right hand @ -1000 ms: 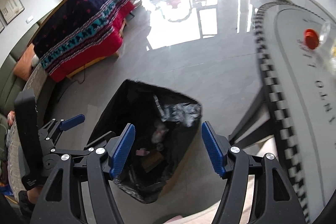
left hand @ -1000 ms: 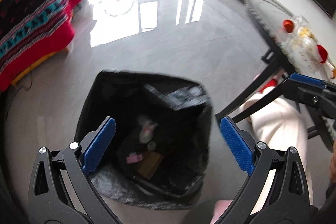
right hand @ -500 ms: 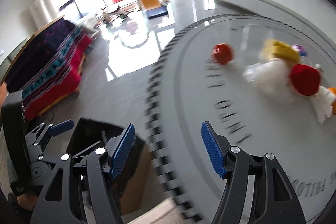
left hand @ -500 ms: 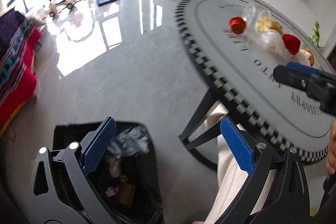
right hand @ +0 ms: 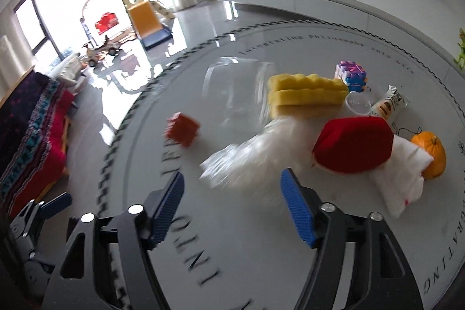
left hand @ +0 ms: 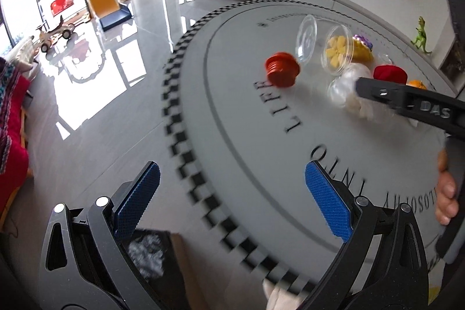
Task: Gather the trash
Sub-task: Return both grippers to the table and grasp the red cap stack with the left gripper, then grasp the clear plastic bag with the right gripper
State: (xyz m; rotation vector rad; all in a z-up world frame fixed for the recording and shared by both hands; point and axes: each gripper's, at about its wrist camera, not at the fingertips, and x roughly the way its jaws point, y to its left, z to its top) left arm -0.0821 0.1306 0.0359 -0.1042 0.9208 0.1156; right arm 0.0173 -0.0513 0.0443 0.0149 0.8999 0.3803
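- Trash on the bench [right hand: 261, 252]: crumpled clear plastic wrap [right hand: 250, 153] at bench centre, just ahead of the right gripper [right hand: 232, 202]. Motion blur; its outline is uncertain.
- Around the wrap, clock-face from it in the right wrist view: orange cap [right hand: 183, 130] at 9; yellow sponge [right hand: 308, 95] at 1; red cloth item [right hand: 353, 147] at 3, touching or overlapping the wrap edge, cannot tell which. White bag [right hand: 404, 179] and small orange fruit [right hand: 433, 153] further out at 3–4.
- Clear cup with yellow pieces [left hand: 337, 51] and a clear lid [left hand: 306, 37] sit at 12 of the cap in the left wrist view.
- Right gripper: jaws opening, about half wide, nothing between them.
- Left gripper [left hand: 232, 202]: jaws wide, empty, over the bench's checkered rim. Trash bag [left hand: 151, 252] is at 7 below, partly hidden.
- Judgement: step in hand is the approach to the wrap. Do it well by opening wider than the bundle, descending at its centre, and keeping the 3 o'clock jaw clear of the red item.
- Risk: thin film may slip or trail; close firmly low on the bundle.
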